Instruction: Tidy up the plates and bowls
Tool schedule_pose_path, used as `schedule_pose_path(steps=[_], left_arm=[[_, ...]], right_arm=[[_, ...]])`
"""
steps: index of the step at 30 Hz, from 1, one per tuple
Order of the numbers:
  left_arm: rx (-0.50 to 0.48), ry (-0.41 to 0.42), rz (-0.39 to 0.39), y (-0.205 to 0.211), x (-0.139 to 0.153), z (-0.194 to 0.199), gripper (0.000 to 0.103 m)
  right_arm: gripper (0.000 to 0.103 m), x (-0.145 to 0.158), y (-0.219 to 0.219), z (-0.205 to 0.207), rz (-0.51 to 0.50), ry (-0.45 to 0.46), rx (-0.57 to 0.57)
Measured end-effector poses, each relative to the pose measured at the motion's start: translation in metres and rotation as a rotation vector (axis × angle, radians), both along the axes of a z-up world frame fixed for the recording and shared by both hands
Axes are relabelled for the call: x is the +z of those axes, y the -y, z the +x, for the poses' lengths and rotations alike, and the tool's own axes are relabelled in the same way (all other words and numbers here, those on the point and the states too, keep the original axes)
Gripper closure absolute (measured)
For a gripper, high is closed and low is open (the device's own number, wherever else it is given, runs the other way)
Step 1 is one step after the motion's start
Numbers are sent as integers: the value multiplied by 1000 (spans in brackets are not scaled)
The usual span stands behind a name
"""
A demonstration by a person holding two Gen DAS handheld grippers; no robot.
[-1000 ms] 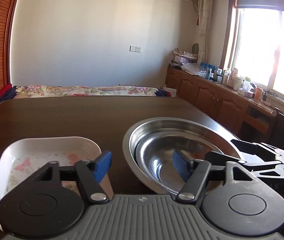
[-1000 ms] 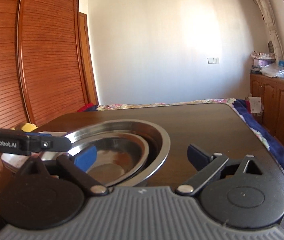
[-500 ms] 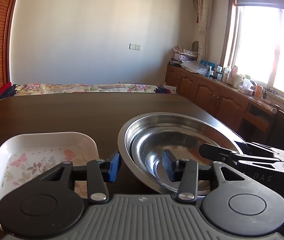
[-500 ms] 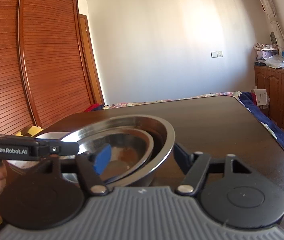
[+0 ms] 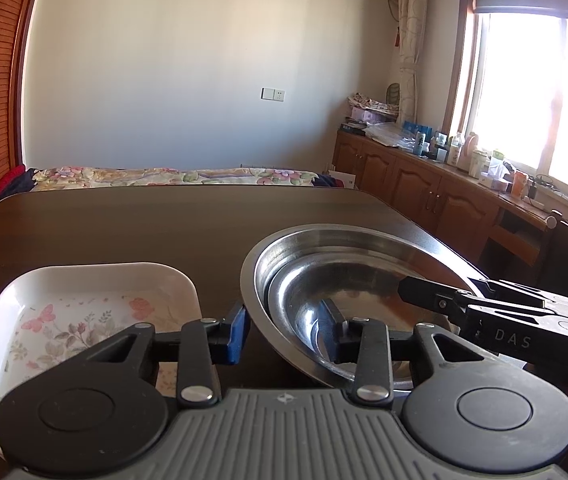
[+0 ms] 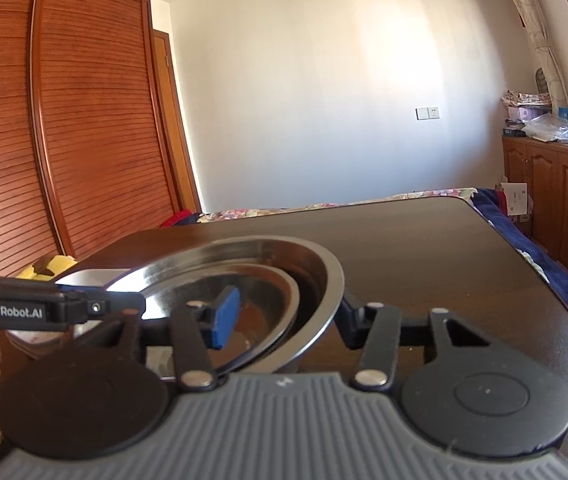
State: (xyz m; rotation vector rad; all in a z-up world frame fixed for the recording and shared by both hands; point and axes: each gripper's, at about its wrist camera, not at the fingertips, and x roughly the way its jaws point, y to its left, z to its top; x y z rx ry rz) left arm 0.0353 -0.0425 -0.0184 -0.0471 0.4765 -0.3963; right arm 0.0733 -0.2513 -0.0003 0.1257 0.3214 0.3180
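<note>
A large steel bowl (image 5: 284,252) sits on the dark wooden table with a smaller steel bowl (image 5: 304,300) nested inside it. My left gripper (image 5: 284,330) has its jaws around the large bowl's near-left rim, one finger outside and one inside. My right gripper (image 6: 284,314) has its jaws around the same bowl's (image 6: 324,276) opposite rim. Both grippers look closed onto the rim. A white square plate with a flower print (image 5: 84,304) lies on the table left of the bowls.
The dark table (image 5: 144,224) extends far ahead. A bed (image 5: 164,176) lies beyond it. Wooden cabinets (image 5: 424,192) with clutter run along the right under a window. A slatted wooden wardrobe (image 6: 64,140) stands on the left. A yellow object (image 6: 50,266) lies past the table's left edge.
Both grippers have narrowed from wide open to gripping the large bowl's rim on opposite sides. The bowl now sits closer in both views.
</note>
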Motion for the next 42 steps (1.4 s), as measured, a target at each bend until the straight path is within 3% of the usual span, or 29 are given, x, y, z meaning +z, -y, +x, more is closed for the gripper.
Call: schedule_pose_path(steps=[19,30,42], left_arm=[[4,42,-12,-10,14,-6,65],[59,65,-19,-35,35,-16,65],[136,64,-25,-78,40,-28,65]], right_arm=[[56,11,-1,-3,12,31,5],[56,35,-23,1,-14,74,88],[56,37,-60,9,-20,51,194]])
